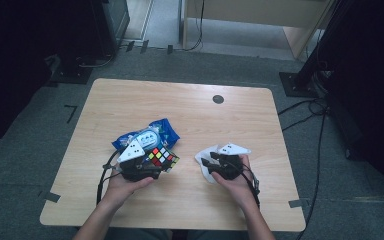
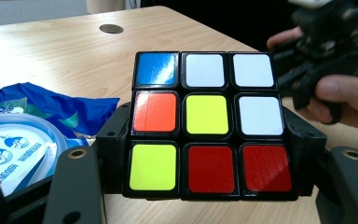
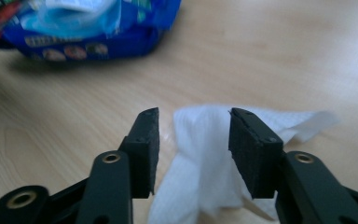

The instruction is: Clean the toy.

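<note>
A person is sitting at a wooden counter (image 1: 190,107) and holding a pair of tongs in each hand.

The left tongs (image 1: 139,169) are squeezing a puzzle cube (image 1: 162,158). In the left gripper view the cube (image 2: 205,123) is sitting tight between the two black jaws, one pressing on each side. The face looking at us is showing a blue square and two white ones on top, then orange, yellow and white in the middle, then yellow and two red ones at the bottom. The cube is being held near the front left part of the counter, just beside a blue pack of wipes (image 1: 147,135). The pack is lying flat on the counter, right behind the cube. Its pale round lid (image 2: 14,149) is peeking in at the left side of the left gripper view.

The right tongs (image 1: 219,162) are hanging over a white wipe (image 1: 207,160). The wipe is lying crumpled on the counter, a little to the right of the cube and apart from it. In the right gripper view the tongs (image 3: 193,149) are standing partly open, with a jaw on each side of the bunched-up wipe (image 3: 205,154). I cannot tell if the jaws are touching the wipe. The blue pack (image 3: 88,28) is lying farther back in that view, well apart from the wipe.

A small dark round hole (image 1: 218,99) is sitting in the counter near the far edge.
</note>
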Motion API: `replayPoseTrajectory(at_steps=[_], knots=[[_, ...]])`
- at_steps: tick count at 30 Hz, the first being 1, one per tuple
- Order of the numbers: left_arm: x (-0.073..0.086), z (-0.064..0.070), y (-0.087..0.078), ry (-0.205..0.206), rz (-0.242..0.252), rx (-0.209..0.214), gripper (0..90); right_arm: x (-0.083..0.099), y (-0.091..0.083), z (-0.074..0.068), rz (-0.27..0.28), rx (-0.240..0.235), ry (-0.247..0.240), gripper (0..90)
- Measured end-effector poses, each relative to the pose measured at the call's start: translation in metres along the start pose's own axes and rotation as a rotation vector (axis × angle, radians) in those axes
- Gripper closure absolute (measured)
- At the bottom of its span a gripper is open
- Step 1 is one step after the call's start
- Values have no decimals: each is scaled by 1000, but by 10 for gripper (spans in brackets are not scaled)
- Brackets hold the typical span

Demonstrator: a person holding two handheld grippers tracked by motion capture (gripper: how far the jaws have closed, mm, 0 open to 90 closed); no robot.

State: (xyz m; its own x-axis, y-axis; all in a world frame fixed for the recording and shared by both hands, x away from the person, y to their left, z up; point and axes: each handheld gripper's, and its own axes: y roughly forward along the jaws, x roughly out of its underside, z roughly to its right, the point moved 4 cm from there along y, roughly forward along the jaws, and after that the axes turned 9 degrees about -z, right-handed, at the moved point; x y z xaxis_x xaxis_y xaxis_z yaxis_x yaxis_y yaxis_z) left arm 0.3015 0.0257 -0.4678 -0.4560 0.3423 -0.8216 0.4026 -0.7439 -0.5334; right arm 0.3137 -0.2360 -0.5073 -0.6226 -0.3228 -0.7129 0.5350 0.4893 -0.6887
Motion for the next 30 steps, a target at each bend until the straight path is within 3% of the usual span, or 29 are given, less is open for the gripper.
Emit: replayPoseTrajectory(at_steps=[2, 3, 4, 7, 9, 12, 15, 17, 19, 21, 22, 24, 27, 30], knots=[[0, 1, 1, 1, -2, 3, 342, -2, 0, 4, 39, 60, -73, 585], [0, 1, 1, 1, -2, 3, 342, -2, 0, 4, 39, 60, -73, 585], [0, 2, 2, 9, -10, -1, 342, 2, 7, 9, 12, 94, -138, 609], [1, 3, 3, 14, -12, -1, 342, 6, 13, 11, -34, 106, -141, 678], [1, 3, 3, 9, -14, -2, 342, 14, 19, 11, -116, 101, -108, 742], [1, 2, 3, 9, -17, -4, 342, 16, 20, 9, -152, 95, -90, 761], [1, 1, 3, 7, -15, -5, 342, 15, 18, 3, -162, 4, -53, 705], [1, 1, 2, 7, -14, -6, 342, 10, 12, -3, -129, -62, -79, 639], [1, 1, 2, 7, -13, -7, 342, 8, 10, -4, -111, -59, -89, 598], [1, 2, 2, 8, -14, -6, 342, 2, 6, -4, -47, -53, -103, 515], [1, 2, 3, 11, -19, -4, 342, 0, 10, -2, -12, 18, -151, 427], [2, 4, 4, 15, -22, -2, 342, 3, 17, 1, -29, 80, -190, 429], [2, 5, 5, 22, -25, 2, 342, 8, 26, 3, -65, 49, -187, 442], [2, 6, 5, 23, -25, 8, 342, 10, 30, 4, -89, 47, -193, 450]])
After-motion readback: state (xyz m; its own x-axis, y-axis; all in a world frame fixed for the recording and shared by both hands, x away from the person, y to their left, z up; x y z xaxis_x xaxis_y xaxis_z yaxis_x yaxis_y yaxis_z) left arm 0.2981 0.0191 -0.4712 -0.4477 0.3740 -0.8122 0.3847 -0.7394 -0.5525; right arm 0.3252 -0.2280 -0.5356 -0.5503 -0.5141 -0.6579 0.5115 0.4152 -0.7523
